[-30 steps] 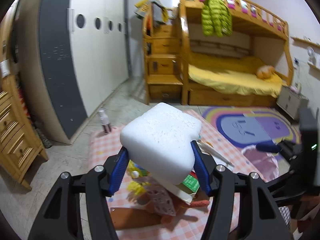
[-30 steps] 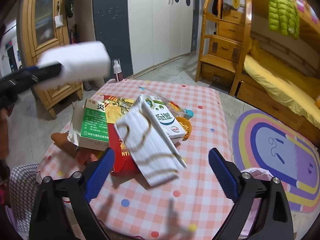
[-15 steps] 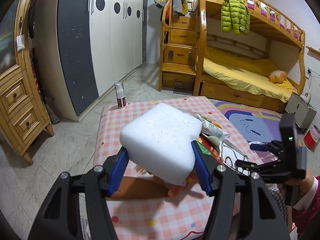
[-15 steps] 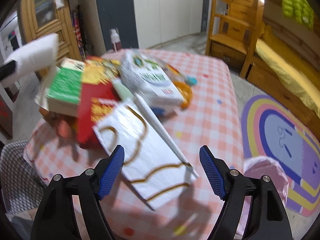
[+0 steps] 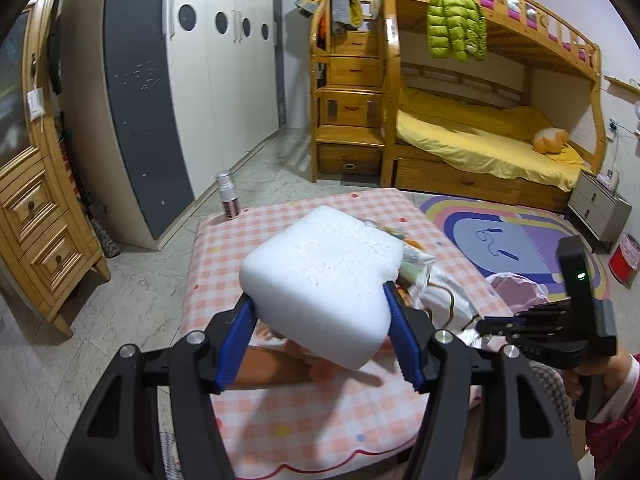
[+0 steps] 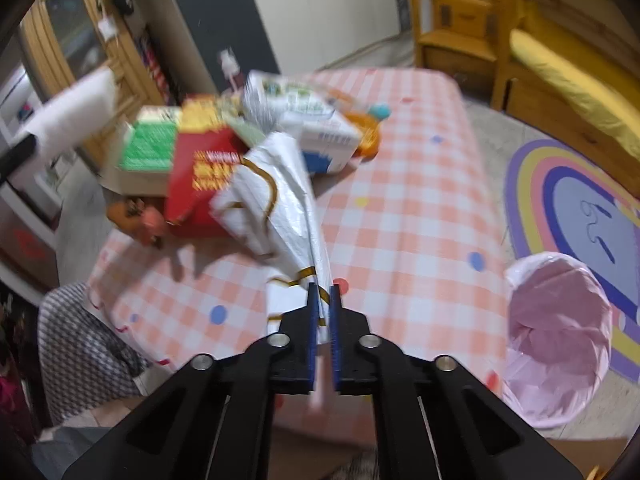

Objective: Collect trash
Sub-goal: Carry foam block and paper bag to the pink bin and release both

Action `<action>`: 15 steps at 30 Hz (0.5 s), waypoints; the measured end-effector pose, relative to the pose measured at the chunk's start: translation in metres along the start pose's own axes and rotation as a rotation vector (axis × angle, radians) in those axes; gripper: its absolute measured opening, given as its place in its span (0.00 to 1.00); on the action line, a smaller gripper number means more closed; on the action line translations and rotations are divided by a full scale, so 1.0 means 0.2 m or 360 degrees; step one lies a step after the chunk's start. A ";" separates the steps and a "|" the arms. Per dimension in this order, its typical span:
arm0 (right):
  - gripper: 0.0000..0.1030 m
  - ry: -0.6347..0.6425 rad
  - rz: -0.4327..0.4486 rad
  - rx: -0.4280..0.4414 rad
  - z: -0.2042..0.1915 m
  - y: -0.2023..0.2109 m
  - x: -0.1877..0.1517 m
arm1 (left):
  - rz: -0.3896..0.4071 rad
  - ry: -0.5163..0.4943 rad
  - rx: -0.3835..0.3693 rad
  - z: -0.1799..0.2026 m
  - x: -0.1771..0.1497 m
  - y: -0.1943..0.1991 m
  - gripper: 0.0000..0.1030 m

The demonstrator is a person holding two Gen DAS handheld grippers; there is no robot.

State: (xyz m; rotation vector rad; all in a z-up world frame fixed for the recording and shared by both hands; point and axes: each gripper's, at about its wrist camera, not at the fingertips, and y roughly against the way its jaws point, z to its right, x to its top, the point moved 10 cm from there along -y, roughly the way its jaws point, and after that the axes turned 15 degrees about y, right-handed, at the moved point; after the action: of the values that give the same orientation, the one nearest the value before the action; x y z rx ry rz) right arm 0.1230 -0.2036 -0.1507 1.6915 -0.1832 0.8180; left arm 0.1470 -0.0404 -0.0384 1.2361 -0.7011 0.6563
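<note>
We hold a big white foam block [image 5: 320, 284] in our left gripper [image 5: 320, 344]. The 2 blue pads [image 5: 236, 344] press on its 2 sides, and the block sits up in the air over the near end of the table [image 5: 304, 432] with the pink checked cloth.

Our right gripper [image 6: 323, 300] is pinched almost all the way closed on a white plastic bag with gold lines [image 6: 276, 204]. The bag's thin end is squeezed between the blue pads [image 6: 314, 320], and the rest of it stretches away to the pile of trash on the table. In that pile we see a red box [image 6: 200, 184], a green and white box [image 6: 148, 152] and a white carton [image 6: 316, 132], all a bit blurry.

A bin with a pink bag [image 6: 560, 332] stands on the floor just beside the table, to the right of our right gripper.
</note>
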 end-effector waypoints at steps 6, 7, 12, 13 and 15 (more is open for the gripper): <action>0.02 -0.0189 0.0163 -0.0234 0.15 0.39 -0.04 | 0.0010 -0.0096 -0.0138 0.30 -0.08 0.00 0.59; 0.02 -0.0230 0.0177 -0.0271 0.19 0.42 -0.06 | 0.0002 -0.0113 -0.0169 0.36 -0.10 -0.01 0.59; 0.02 -0.0465 0.0218 -0.0474 0.44 0.60 -0.26 | -0.0077 -0.0235 -0.0326 0.72 -0.23 -0.15 0.59; 0.02 -0.0500 0.0213 -0.0492 0.47 0.61 -0.29 | -0.0085 -0.0268 -0.0355 0.80 -0.26 -0.19 0.59; 0.02 -0.0589 0.0183 -0.0545 0.58 0.62 -0.40 | -0.0102 -0.0314 -0.0397 0.93 -0.30 -0.24 0.59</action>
State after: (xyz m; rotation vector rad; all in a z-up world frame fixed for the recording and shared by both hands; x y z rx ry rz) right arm 0.0469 -0.3694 -0.1064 1.5002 -0.6437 0.5133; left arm 0.1252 -0.2358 -0.0797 1.0950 -0.8759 0.3834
